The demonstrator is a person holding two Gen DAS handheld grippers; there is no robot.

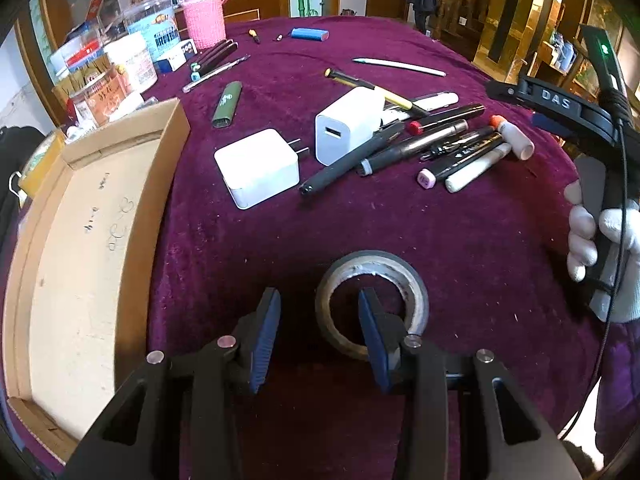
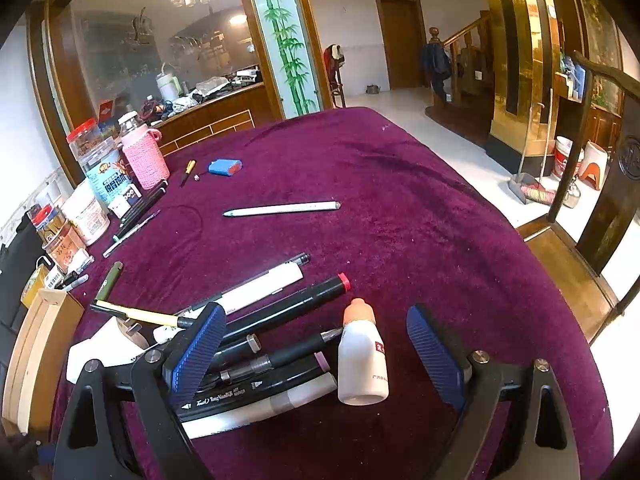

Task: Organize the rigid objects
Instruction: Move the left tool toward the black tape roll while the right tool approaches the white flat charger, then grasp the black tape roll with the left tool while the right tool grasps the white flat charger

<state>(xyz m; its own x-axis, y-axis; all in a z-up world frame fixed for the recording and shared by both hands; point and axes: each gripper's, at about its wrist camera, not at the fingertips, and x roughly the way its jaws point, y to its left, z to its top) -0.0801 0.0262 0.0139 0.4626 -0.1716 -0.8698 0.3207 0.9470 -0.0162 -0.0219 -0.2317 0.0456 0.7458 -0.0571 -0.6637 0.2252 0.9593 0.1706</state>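
Right, my left gripper (image 1: 318,308) has one jaw inside the tape roll (image 1: 372,304) lying flat near me, one outside left, straddling the ring's wall, not yet pinching. My right gripper (image 2: 316,344) gapes around the single glue bottle (image 2: 362,356), long axis pointing away. Two chargers (image 1: 258,168), one box (image 1: 80,248).

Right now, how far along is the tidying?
Nothing looks done: the cardboard box holds nothing. In hand: the left hand-held gripper straddles the tape roll's near rim, one finger inside the ring, one outside, not visibly clamped. The right hand-held gripper is open over the glue bottle. Left: the chargers, pens and lighter still lie on the cloth.
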